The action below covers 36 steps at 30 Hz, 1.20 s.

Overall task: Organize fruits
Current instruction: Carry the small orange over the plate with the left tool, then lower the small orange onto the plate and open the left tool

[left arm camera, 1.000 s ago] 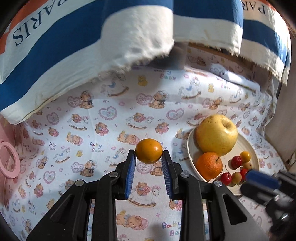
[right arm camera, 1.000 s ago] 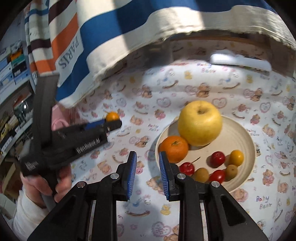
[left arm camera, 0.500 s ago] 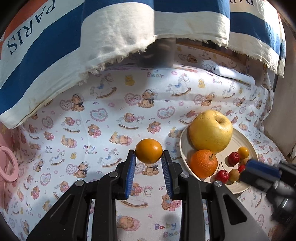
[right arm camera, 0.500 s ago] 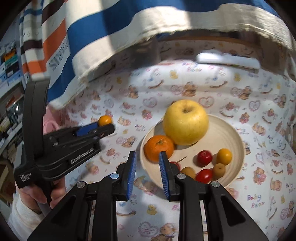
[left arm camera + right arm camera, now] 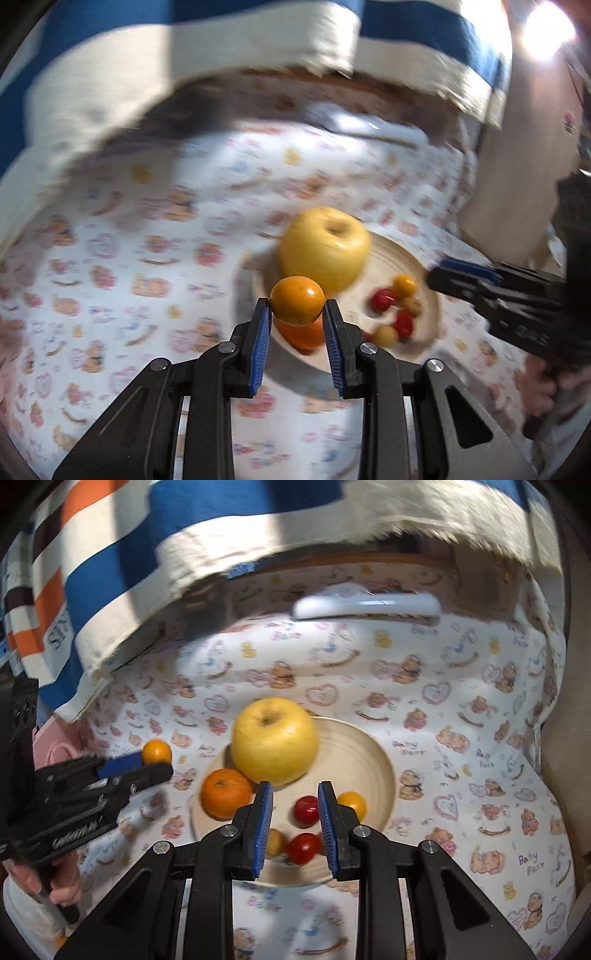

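My left gripper (image 5: 297,308) is shut on a small orange (image 5: 297,300) and holds it in the air over the near left rim of a cream plate (image 5: 424,295). The plate holds a big yellow apple (image 5: 325,253), a larger orange (image 5: 301,336) and several small red and yellow fruits (image 5: 384,298). In the right wrist view my right gripper (image 5: 294,794) is open and empty, just above the plate (image 5: 369,753), in front of the apple (image 5: 275,738). The left gripper (image 5: 147,770) with its small orange (image 5: 157,751) shows at the left there.
The table wears a white teddy-bear cloth (image 5: 461,709). A blue, white and orange striped cloth (image 5: 122,565) overhangs the back. A white bar (image 5: 365,605) lies at the back. A pink item (image 5: 55,746) sits at the far left.
My left gripper has swung right with the small orange, from over the cloth to over the plate's near left edge. My right gripper has moved forward over the plate.
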Each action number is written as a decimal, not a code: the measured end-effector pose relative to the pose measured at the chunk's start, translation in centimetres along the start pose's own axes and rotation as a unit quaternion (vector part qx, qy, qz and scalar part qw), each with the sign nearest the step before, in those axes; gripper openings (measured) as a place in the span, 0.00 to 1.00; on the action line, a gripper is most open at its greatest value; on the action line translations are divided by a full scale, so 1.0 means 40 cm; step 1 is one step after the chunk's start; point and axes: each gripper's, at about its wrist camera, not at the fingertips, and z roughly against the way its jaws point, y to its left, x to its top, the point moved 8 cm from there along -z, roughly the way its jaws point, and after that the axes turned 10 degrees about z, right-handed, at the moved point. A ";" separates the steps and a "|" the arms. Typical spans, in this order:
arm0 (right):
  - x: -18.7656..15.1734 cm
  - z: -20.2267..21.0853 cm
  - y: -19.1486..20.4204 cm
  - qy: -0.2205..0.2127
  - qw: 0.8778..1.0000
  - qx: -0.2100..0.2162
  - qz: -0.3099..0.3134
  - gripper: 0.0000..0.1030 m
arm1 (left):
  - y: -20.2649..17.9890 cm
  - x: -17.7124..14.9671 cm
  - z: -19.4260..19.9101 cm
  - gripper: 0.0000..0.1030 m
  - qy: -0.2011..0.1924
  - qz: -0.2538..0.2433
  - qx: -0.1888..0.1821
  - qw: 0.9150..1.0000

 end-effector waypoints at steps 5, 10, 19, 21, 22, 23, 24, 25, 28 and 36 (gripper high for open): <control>-0.004 0.004 -0.018 0.003 1.000 -0.006 -0.002 0.25 | -0.069 -0.009 -0.037 0.27 0.040 -0.031 -0.022 0.998; -0.019 -0.004 -0.019 0.016 1.000 -0.001 -0.009 0.25 | -0.117 -0.025 -0.071 0.27 0.066 -0.058 -0.014 0.996; -0.022 0.002 -0.029 0.013 1.000 -0.009 -0.014 0.25 | -0.144 -0.052 -0.103 0.27 0.073 -0.081 -0.005 0.994; -0.019 0.006 -0.033 0.010 1.000 -0.011 -0.016 0.25 | -0.144 -0.051 -0.102 0.27 0.068 -0.086 0.001 0.994; -0.018 0.008 -0.033 0.008 1.000 -0.011 -0.017 0.25 | -0.143 -0.050 -0.101 0.27 0.067 -0.083 -0.001 0.994; -0.018 0.009 -0.034 0.007 1.000 -0.012 -0.018 0.25 | -0.143 -0.049 -0.101 0.27 0.068 -0.080 -0.005 0.994; -0.017 0.011 -0.034 0.005 1.000 -0.013 -0.018 0.25 | -0.141 -0.047 -0.100 0.27 0.068 -0.078 -0.006 0.995; -0.016 0.012 -0.035 0.004 1.000 -0.014 -0.019 0.25 | -0.139 -0.045 -0.098 0.27 0.065 -0.076 -0.004 0.995; -0.012 0.018 -0.035 -0.004 1.000 -0.011 -0.020 0.25 | -0.129 -0.038 -0.082 0.34 0.055 -0.074 -0.002 0.996; 0.003 0.044 -0.030 -0.033 0.999 -0.010 -0.021 0.25 | -0.079 0.013 0.006 0.58 -0.013 -0.048 0.010 0.999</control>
